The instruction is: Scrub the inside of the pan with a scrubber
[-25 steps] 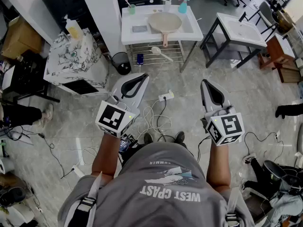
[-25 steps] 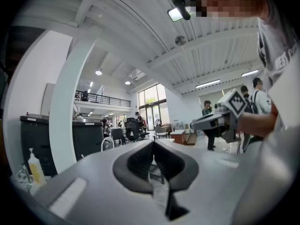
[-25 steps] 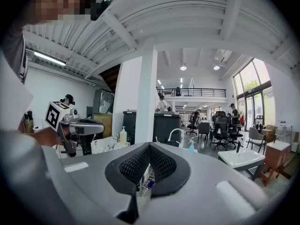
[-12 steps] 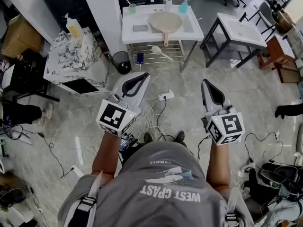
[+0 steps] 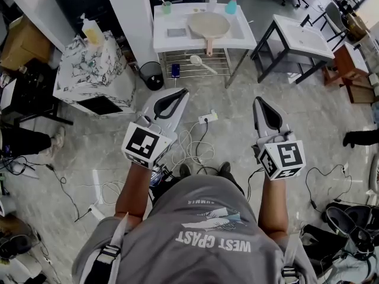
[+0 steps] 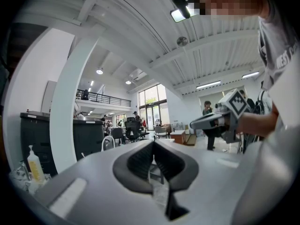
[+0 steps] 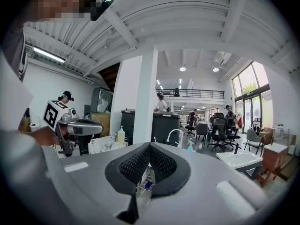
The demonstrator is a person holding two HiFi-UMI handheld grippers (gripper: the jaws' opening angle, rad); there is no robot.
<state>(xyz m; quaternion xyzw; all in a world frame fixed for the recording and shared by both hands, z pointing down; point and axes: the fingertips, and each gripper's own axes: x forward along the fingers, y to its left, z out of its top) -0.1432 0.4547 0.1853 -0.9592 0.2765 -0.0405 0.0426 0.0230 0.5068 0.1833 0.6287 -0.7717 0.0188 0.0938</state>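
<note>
Tiled floor (image 5: 308,117) strewn with cables (image 5: 192,144), pan (image 5: 208,24) on sink stand (image 5: 163,40) ahead, left tongs (image 5: 182,92) and right tongs (image 5: 259,101) both closed, empty

pan (image 5: 208,23) on white sink stand (image 5: 244,39)

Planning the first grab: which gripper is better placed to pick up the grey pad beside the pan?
Left, probably. The grey pad lies left of the pan, nearly straight ahead of the left gripper; the right gripper would have to cross over. Both are shut, empty and far off.
</note>
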